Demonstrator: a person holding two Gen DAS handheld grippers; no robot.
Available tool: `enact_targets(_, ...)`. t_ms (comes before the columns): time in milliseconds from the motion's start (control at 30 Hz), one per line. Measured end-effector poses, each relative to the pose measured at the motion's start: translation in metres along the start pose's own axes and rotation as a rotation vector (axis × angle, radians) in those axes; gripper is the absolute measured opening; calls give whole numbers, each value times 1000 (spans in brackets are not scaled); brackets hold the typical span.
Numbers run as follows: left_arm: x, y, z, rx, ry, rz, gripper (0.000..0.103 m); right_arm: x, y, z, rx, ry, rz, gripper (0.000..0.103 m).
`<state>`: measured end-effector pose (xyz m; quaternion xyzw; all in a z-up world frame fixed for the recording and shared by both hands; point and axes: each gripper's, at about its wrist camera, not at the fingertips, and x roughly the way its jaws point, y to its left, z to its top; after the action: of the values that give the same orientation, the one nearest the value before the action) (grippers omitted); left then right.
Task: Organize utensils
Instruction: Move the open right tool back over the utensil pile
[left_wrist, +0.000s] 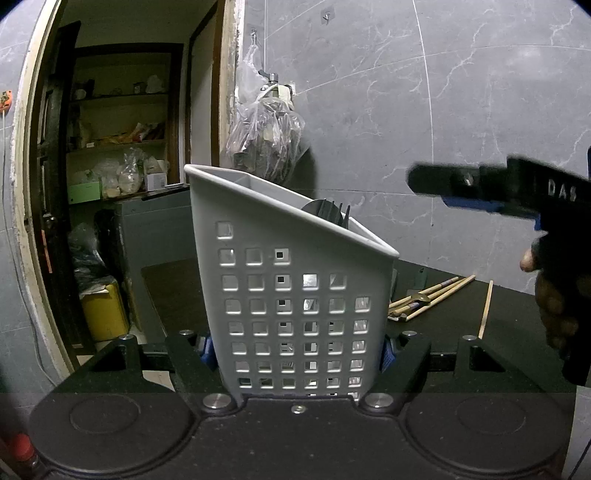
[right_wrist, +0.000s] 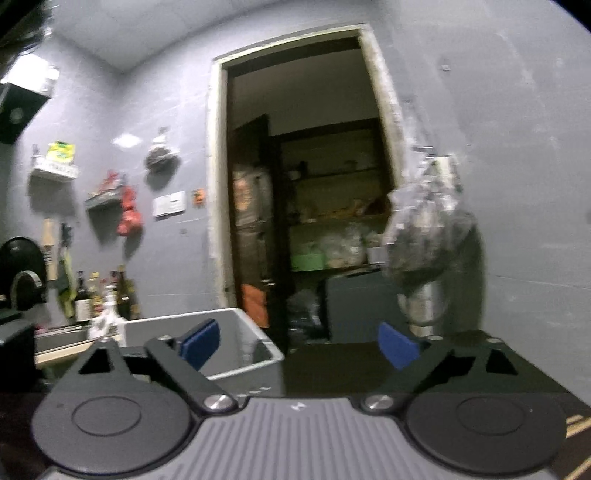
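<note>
Dim indoor light, one view sharp, the other smeared.

The left wrist view is crisp; the basket (left_wrist: 295, 280) is lit from the front and the doorway (left_wrist: 122, 147) behind is dark. A bag (left_wrist: 266, 136) throws a soft shadow on the wall (left_wrist: 443, 110). The right wrist view is blurred throughout, with glare at its upper left. Both bend at the edges and darken in the corners.
</note>
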<state>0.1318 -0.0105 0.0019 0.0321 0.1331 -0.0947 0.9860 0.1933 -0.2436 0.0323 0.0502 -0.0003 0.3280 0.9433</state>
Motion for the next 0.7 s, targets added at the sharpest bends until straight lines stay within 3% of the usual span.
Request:
enact_targets(133,0,0,0,-1,-1,0,76,1,-17,-9,28,78,-83,103)
enact_targets(333,0,-1,0,0,0,-1,76,21,-34,-29,29,301,-230,103)
enact_targets(533,0,-1,0,0,0,0,76,33,-59,-48,194,433,-256,103)
enact_targets(700,0,-1,0,0,-1,-1,76,46,-68,-55,224,483,-284,103)
